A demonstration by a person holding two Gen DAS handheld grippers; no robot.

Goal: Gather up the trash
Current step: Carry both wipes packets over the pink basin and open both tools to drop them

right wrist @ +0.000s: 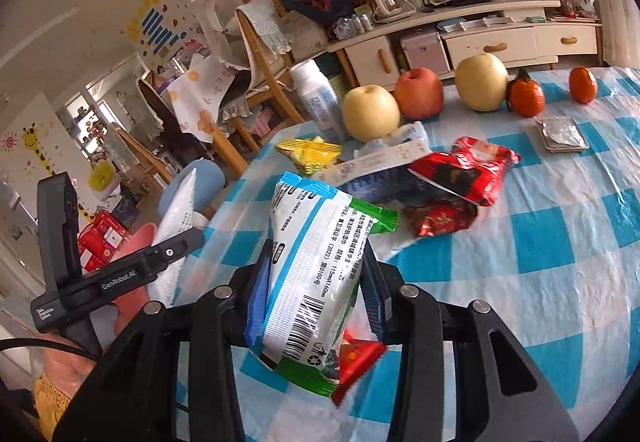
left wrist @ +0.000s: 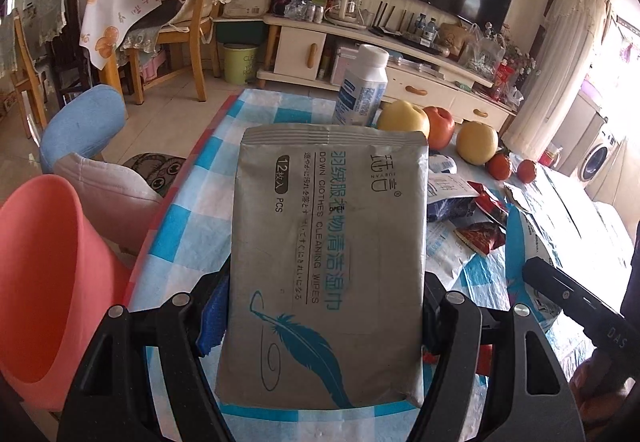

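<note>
over the blue-and-white checked plastic cloth of the surface, both grippers carry trash lifted clear of it, which suggests each piece is on its way to the salmon-pink plastic bin that stands just off the surface's left edge, near the left gripper. its jaws are clamped on the sides of a flat grey wipes packet, held upright so the printed face looks at the camera: "down clothes cleaning wipes", "12 pcs", a small "open" tab, a teal feather drawing and chinese characters. the right gripper has its jaws closed on a crumpled white, blue and green wrapper; it shows a barcode, a recycling mark and "115mmx160mm", and a red scrap hangs just beside its lower end, though whether the jaws hold that too i cannot tell. more trash waits on the cloth: red foil snack wrappers, a yellow wrapper and small folded silver sachets. behind them a row of apples and tangerines and a white bottle with a blue label look like things to leave. the left gripper's body reads "genrobot.ai" in the right view
</note>
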